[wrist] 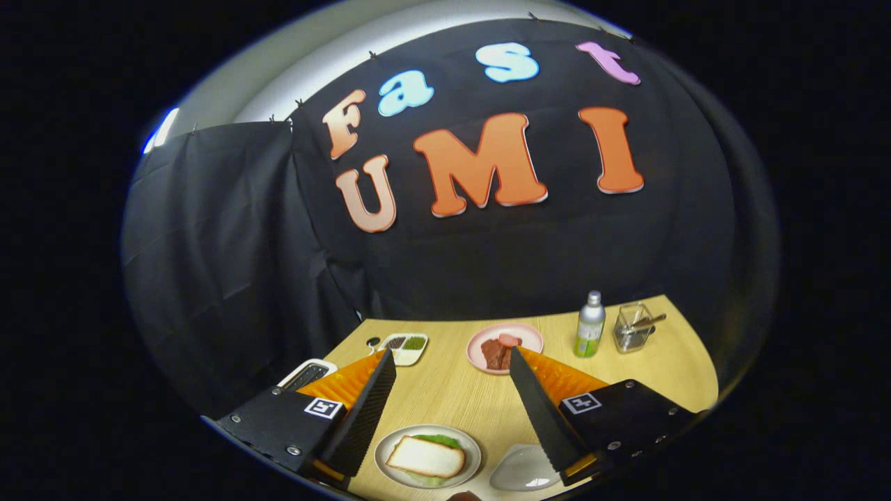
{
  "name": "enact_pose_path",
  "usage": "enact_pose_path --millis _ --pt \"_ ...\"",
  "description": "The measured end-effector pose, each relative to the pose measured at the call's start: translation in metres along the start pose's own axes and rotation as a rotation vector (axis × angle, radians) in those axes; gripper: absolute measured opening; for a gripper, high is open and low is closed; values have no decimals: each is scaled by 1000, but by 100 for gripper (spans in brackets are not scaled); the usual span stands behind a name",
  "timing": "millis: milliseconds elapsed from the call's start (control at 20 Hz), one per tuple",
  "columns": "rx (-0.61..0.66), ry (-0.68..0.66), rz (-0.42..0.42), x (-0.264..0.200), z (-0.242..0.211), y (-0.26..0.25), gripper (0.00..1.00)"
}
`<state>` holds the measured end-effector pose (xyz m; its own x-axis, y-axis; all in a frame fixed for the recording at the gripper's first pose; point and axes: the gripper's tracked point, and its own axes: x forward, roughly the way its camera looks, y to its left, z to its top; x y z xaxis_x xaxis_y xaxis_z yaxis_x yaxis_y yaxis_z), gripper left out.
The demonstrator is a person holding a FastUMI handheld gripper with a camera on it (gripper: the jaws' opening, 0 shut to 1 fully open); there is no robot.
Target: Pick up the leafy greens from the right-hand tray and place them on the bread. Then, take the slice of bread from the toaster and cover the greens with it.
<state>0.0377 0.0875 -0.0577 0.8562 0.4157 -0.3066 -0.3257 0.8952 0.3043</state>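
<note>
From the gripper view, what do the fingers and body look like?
The gripper has two long, tapered black fingers with finely ribbed inner faces. Ridged orange panels sit on their outer sides. Each finger mounts to a black, screw-fastened block bearing a square black-and-white marker. The fingers stand apart, open, with nothing between them.

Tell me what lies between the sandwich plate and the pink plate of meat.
Bare wooden table in the gripper view. The open tongs flank that stretch, holding nothing; the sandwich plate sits near their base, the pink plate beyond their tips.

Fisheye cam rides gripper, high above table (445, 396), facing booth's back wall.
</note>
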Motion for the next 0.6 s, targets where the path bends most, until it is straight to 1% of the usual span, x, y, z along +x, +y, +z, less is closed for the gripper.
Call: enact_pose_path --millis 150,350,600 --pt "-75 -105 -49 -18 52 -6 98" --pt "-119 -239 -95 -36 101 -10 98" --pt "-171 -350 -121 -45 128 -7 98"
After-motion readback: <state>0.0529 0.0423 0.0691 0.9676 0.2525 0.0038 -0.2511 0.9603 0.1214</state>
